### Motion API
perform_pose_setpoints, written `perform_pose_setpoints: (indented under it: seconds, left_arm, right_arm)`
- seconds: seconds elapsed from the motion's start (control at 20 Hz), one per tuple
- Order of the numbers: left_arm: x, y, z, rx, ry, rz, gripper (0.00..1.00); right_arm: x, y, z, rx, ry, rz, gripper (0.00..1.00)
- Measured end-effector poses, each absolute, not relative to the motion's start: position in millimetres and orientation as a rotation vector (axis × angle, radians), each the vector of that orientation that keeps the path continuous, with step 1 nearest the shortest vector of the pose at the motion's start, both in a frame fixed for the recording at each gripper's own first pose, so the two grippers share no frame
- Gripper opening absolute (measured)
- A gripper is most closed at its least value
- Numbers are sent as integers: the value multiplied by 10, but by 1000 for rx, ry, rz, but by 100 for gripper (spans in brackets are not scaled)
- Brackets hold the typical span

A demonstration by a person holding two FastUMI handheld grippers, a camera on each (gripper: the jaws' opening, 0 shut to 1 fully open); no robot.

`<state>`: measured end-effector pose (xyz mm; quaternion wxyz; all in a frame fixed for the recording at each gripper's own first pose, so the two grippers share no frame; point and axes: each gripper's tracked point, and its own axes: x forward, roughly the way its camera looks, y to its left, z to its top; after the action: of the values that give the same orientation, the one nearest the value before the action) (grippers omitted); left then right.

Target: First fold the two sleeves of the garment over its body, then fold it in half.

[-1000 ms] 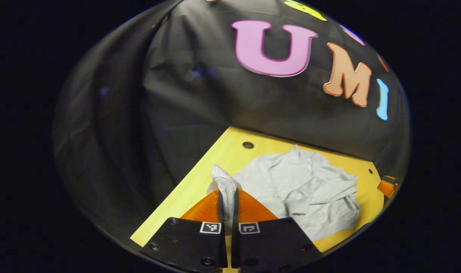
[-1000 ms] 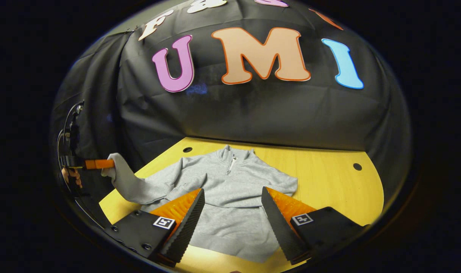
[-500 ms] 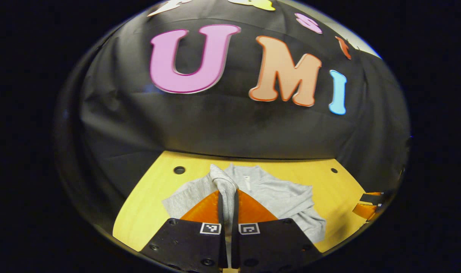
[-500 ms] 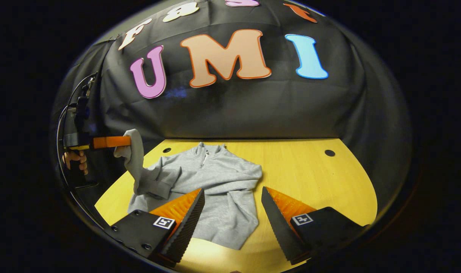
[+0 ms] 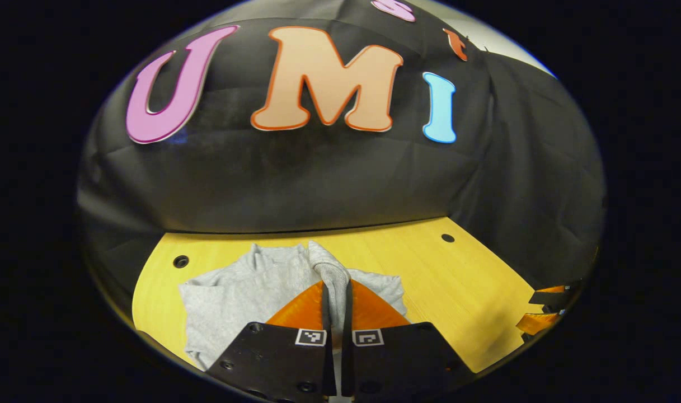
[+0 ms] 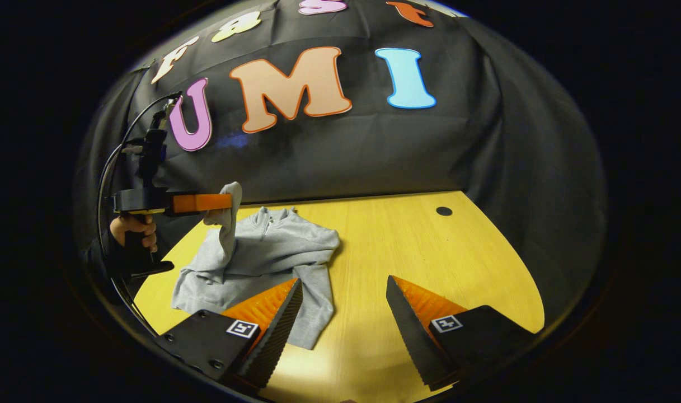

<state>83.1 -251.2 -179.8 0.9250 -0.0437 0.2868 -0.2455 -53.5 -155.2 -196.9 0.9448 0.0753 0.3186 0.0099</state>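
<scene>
Sleeve (image 6: 226,224) is gripped in L tongs (image 5: 336,291), lifted above garment (image 6: 273,252), which is bunched near tabletop (image 6: 430,263) left edge; body lies just below. R tongs (image 6: 343,313) are held open, empty, further right

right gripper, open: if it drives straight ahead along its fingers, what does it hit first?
Probably bare table: the open right gripper points past the grey sweatshirt, which lies off to its left finger's side. Beyond that, the booth wall. Depth is hard to judge in fisheye.
</scene>
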Motion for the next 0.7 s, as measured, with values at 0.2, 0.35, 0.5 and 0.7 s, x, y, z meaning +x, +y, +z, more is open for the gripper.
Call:
perform_pose_setpoints:
  seconds: [0.2,0.35,0.5,0.7]
  left_arm:
    - [899,-2925,-2069,-76,628,-540,2]
    - [971,-3101,-2348,-86,671,-516,2]
    - [999,-3211,-2613,-83,721,-506,3]
    - [948,-3457,-2772,-100,758,-556,10]
  right_arm:
    - [-641,-1708,-2020,158,661,-8,91]
    - [-714,-1759,-2023,152,667,-15,96]
    - [-792,-1778,-2069,135,681,-12,96]
    - [-787,-1703,-2123,146,698,5,96]
